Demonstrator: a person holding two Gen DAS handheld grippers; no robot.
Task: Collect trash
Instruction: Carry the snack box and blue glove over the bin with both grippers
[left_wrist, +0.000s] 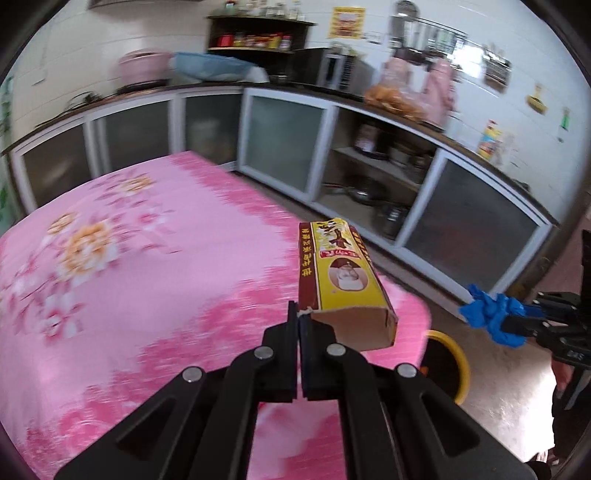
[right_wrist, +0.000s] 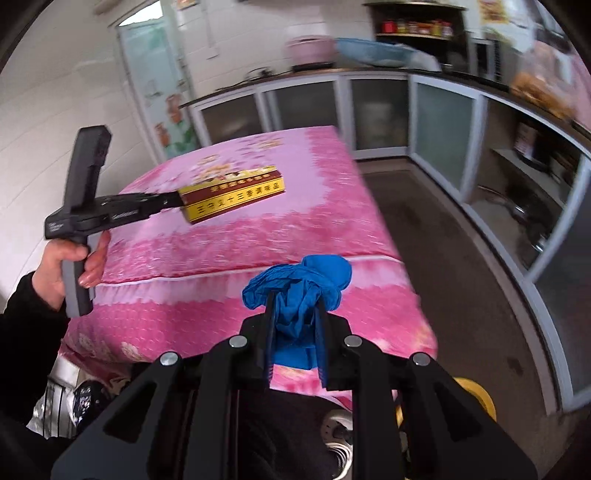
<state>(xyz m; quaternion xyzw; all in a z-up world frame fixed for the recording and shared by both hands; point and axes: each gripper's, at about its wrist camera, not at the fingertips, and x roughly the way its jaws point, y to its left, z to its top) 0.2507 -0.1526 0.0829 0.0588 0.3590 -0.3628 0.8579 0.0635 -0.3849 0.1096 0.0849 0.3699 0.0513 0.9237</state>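
Observation:
My left gripper (left_wrist: 300, 319) is shut on the torn flap of a yellow and brown cardboard box (left_wrist: 343, 273) and holds it in the air over the right part of the pink table (left_wrist: 147, 258). The box (right_wrist: 232, 194) and the left gripper (right_wrist: 173, 201) also show in the right wrist view. My right gripper (right_wrist: 295, 306) is shut on a crumpled blue glove (right_wrist: 299, 288) near the table's near corner. The glove (left_wrist: 491, 312) and the right gripper (left_wrist: 517, 321) show at the right edge of the left wrist view.
A yellow-rimmed bin (left_wrist: 452, 362) stands on the floor by the table's corner; it also shows in the right wrist view (right_wrist: 476, 398). Kitchen counters with glass-door cabinets (left_wrist: 284, 144) run along the back and right walls. Dark floor (right_wrist: 443, 258) lies between table and cabinets.

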